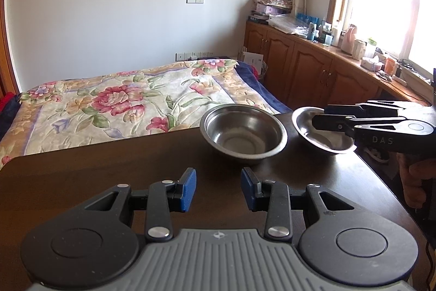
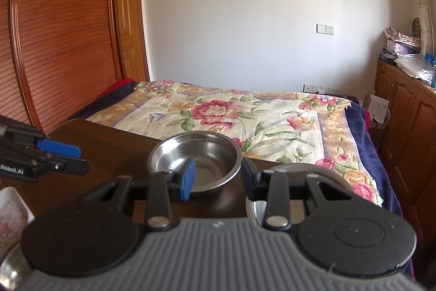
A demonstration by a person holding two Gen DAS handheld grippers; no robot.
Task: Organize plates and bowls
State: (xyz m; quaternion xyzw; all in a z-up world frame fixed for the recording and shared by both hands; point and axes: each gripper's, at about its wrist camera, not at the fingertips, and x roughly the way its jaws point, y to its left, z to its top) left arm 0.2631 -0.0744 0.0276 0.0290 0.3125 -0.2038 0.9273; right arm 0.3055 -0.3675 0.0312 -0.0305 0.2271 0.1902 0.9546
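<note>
One steel bowl [image 2: 297, 168] mostly hidden behind right claw [image 2: 218, 179].

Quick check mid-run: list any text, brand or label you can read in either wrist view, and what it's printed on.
"DAS": white letters on the black body of the right gripper, left wrist view.
"nRobot.AI": on the left gripper, right wrist view; the start is cut off by the frame edge.
Labels on the windowsill bottles: too small to read.

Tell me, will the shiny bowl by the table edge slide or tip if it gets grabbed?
Probably a bit of both. The shiny bowl looks like thin polished metal, so it is likely light, stiff and slippery on the smooth dark table. Its narrow base and flared rim suggest that a pinch from the right hand-held gripper on one side could tilt it.
</note>
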